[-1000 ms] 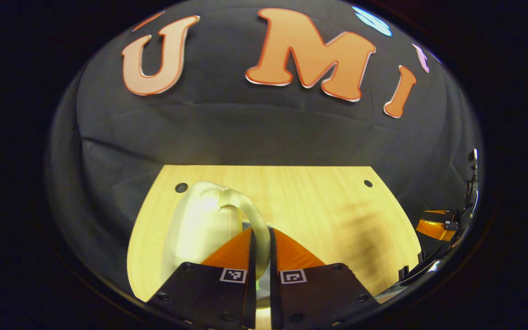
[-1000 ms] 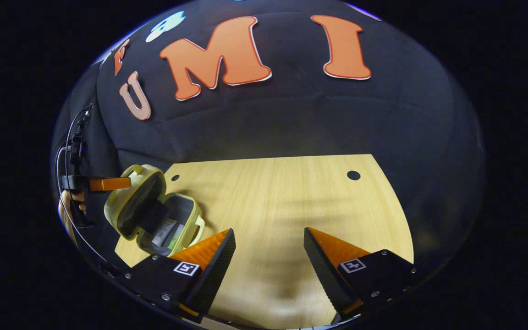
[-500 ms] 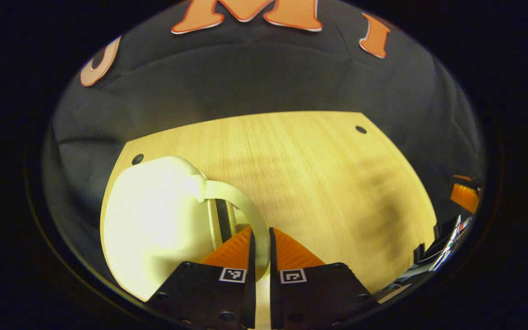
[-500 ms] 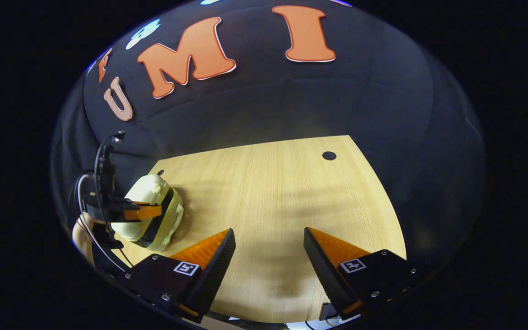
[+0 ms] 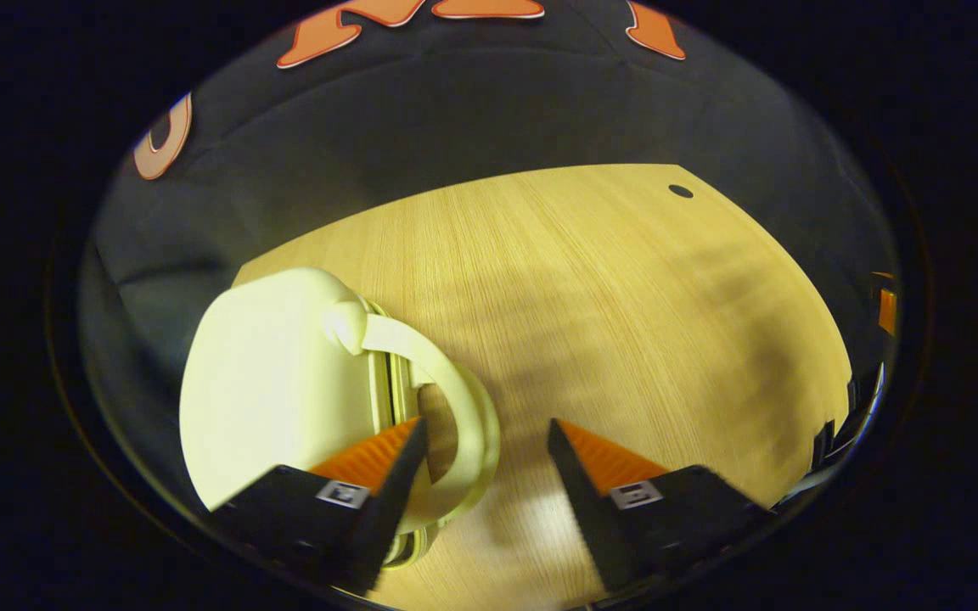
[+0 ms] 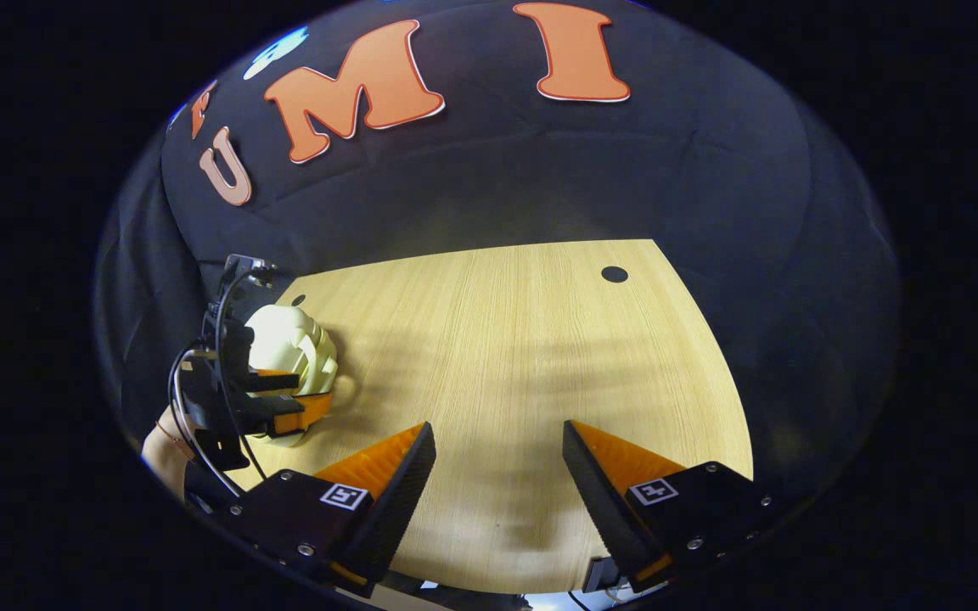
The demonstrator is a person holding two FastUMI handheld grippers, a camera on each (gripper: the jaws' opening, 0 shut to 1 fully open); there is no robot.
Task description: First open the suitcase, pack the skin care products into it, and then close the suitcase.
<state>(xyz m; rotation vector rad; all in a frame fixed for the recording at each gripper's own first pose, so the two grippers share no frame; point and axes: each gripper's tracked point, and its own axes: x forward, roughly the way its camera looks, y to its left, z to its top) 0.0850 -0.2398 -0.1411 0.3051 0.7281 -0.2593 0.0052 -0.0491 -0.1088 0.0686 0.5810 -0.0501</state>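
Note:
A small pale yellow suitcase (image 5: 272, 386) lies closed on the wooden table (image 5: 608, 297), its lid down on the base. In the left gripper view its curved handle (image 5: 455, 399) arches between my spread fingers; the left gripper (image 5: 485, 445) is open and neither finger presses the handle. The right gripper view has the suitcase (image 6: 294, 356) at the table's left edge, with the left gripper (image 6: 289, 399) over its near side and a hand behind it. My right gripper (image 6: 497, 462) hangs open over bare wood in the middle of the table, nothing between its fingers. The skin care products are hidden inside.
The table (image 6: 523, 356) has two round holes, one at the far right (image 6: 614, 274) and one at the far left (image 6: 297, 299). The black booth wall stands right behind its far edge. Cables run from the left gripper.
The suitcase lid has swung down from open to closed. The left gripper, shut on the handle before, has opened and let it go. The right gripper has hardly moved.

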